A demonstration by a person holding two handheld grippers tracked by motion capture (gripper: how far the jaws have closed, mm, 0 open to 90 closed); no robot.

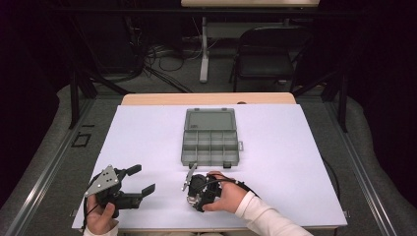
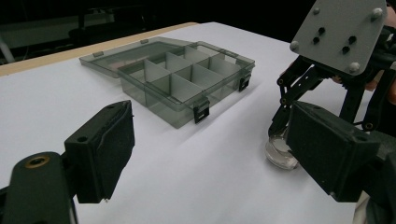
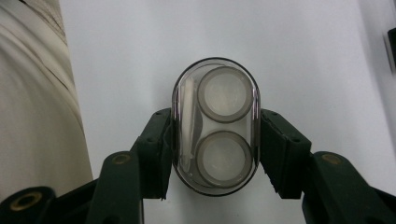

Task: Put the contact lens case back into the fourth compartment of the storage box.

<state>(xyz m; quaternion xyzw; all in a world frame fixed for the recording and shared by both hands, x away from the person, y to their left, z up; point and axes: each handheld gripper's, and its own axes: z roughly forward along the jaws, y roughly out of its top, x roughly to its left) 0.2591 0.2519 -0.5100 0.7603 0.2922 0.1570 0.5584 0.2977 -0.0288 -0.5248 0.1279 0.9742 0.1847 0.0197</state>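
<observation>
two hand-held grippers: both near the worktop's front edge, with a divided box set between them and the far edge.
room: dark beyond the worktop; a folding chair, a table leg and loose cables on the grey floor past the far edge.
worktop: white sheet over a wooden top, bare but for the things named.
compartment box: grey-clear, lid folded back toward the far edge, cells look empty, near the middle of the worktop.
left hand-held gripper: spread wide, holding nothing, by the front left corner.
right hand-held gripper: pinching the lens case by its long sides, at the front edge.
lens case: clear oval with two round cups, resting on the sheet.
step: likely grasp made, lift not yet begun.
next: probably raise it level, carry it to an open cell, keeping the pinch firm.
</observation>
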